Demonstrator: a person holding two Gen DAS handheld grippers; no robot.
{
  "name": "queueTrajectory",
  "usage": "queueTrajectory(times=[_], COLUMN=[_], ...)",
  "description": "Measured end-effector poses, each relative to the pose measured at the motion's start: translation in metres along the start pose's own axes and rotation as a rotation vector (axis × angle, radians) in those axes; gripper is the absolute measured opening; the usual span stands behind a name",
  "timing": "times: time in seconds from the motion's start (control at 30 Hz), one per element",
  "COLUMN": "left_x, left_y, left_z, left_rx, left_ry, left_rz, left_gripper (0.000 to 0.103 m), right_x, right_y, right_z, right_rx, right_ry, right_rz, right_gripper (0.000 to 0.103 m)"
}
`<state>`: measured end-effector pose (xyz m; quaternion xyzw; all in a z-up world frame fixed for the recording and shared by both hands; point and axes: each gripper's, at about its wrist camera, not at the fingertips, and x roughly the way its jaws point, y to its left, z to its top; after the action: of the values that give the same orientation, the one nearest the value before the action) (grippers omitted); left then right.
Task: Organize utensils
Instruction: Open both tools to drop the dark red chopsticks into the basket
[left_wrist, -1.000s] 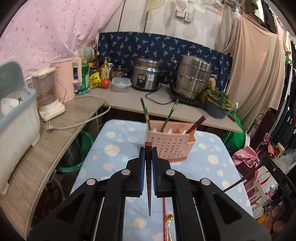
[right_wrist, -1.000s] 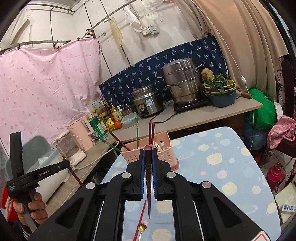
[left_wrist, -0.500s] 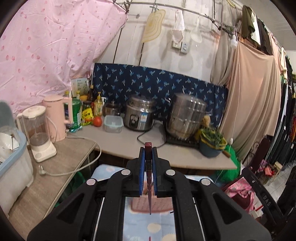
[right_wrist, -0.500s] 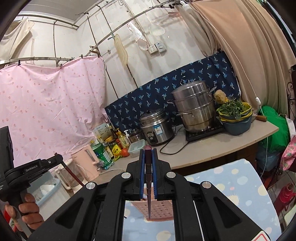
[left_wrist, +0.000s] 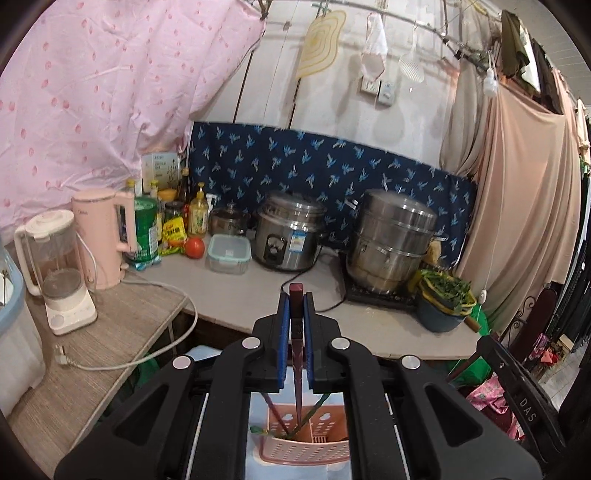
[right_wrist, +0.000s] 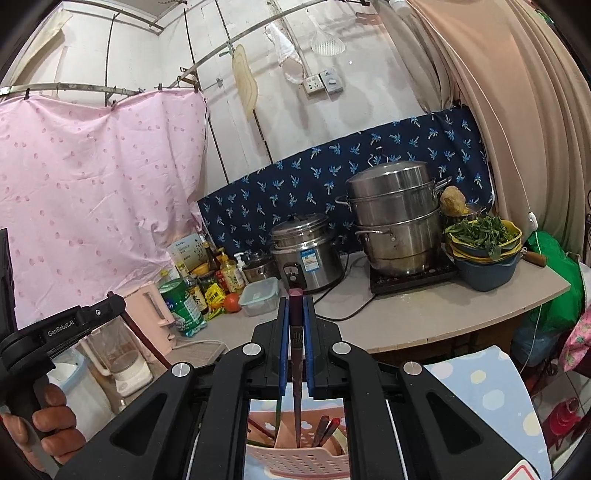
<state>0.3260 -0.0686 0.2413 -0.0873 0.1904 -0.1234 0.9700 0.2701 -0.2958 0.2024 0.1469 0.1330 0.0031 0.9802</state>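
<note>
Left gripper (left_wrist: 295, 332) jaws clenched on dark red chopstick (left_wrist: 296, 354), held upright, tip pointing down into pink utensil basket (left_wrist: 306, 443) directly below. Right gripper (right_wrist: 295, 332) likewise clamping second chopstick (right_wrist: 296, 369) vertical over same basket (right_wrist: 299, 459). Straight descent indicated.

- pink spotted sheet (left_wrist: 92, 92) hangs on the left wall
- navy leaf-print cloth (left_wrist: 325, 173) runs behind the worktop (left_wrist: 236, 291)
- beige curtain (left_wrist: 524, 206) at right
- wall socket (right_wrist: 317, 83) up high
</note>
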Motion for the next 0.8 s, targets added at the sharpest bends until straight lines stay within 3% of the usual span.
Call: queueTrajectory(times=[0.47, 0.53, 0.57, 0.63, 0.8], left_x=[0.037, 0.037, 0.036, 0.034, 0.024], left_y=[0.006, 0.006, 0.005, 0.005, 0.009], left_z=[-0.047, -0.051, -0.052, -0.054, -0.054], left_rx=[0.032, 0.042, 0.047, 0.057, 0.052], left_ry=[0.118, 0.121, 0.118, 0.112, 0.096], left_rz=[0.023, 0.027, 0.033, 0.045, 0.058], left_gripper=[0.007, 0.008, 0.008, 0.019, 0.033], right_x=[0.048, 0.048, 0.046, 0.041, 0.027], right_y=[0.001, 0.001, 0.002, 0.003, 0.008], right_z=[-0.041, -0.042, -0.042, -0.041, -0.038], right_rx=[-0.025, -0.024, -0.024, -0.024, -0.036], right_ry=[0.151, 0.152, 0.147, 0.134, 0.124], right_rz=[-0.001, 0.002, 0.002, 0.005, 0.012], right_gripper=[0.007, 0.014, 0.022, 0.032, 0.036])
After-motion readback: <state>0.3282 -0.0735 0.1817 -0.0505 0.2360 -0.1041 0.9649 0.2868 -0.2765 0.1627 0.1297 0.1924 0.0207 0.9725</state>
